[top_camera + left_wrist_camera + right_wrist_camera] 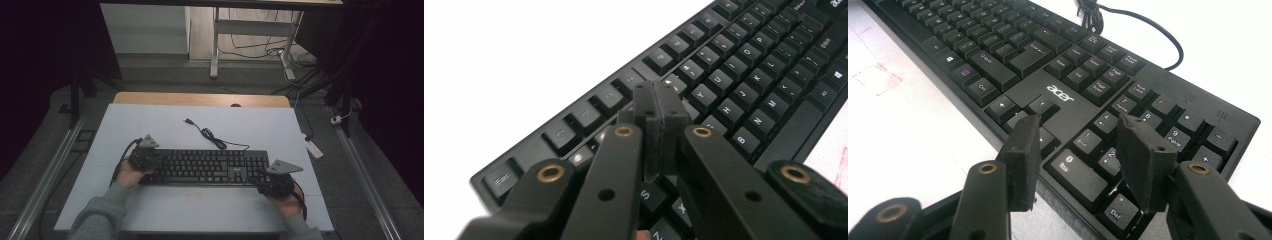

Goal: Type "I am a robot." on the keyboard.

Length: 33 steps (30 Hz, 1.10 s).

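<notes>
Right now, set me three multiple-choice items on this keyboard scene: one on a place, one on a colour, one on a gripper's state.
1. Where does the right gripper hover?
A. over the function keys
B. over the number pad end
C. over the loose cable

2. What colour is the keyboard?
A. white
B. black
C. red

3. How do the left gripper fingers stand?
A. pressed together, nothing between them
B. spread wide
C. clamped on the cable

Answers:
1 B, its own view shows the fingers apart above the arrow and number keys.
2 B, case and keys are black on the pale table.
3 A, its view shows the two pads meeting above the keys.
</notes>
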### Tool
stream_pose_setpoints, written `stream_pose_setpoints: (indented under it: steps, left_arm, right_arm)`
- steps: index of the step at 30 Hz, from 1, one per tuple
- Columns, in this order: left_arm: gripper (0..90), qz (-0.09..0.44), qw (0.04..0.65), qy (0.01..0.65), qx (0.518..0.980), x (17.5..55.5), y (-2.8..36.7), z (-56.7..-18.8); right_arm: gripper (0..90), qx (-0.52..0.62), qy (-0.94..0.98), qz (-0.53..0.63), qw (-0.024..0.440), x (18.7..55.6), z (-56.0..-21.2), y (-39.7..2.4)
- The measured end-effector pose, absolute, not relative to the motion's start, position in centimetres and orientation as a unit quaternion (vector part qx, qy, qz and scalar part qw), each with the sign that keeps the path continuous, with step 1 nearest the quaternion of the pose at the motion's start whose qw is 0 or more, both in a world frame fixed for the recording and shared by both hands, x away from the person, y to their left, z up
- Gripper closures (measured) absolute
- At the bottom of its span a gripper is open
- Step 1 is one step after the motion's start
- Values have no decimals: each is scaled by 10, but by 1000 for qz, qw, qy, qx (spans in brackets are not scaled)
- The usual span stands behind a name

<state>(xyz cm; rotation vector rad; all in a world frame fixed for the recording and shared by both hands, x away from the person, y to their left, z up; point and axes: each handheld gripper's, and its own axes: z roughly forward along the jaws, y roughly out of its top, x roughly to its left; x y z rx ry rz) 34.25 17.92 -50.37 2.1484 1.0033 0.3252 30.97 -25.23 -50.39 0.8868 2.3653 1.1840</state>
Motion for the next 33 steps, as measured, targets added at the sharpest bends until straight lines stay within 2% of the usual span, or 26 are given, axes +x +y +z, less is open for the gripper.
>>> stream_pose_setpoints:
  steps: [14, 33]
  left_arm:
    - [890, 118, 338, 378, 854, 345, 164, -515]
    - [891, 117, 335, 382, 853, 347, 162, -520]
  right_arm:
    - [524, 311, 836, 416, 176, 310, -505, -252]
    - [523, 311, 838, 414, 174, 310, -505, -252]
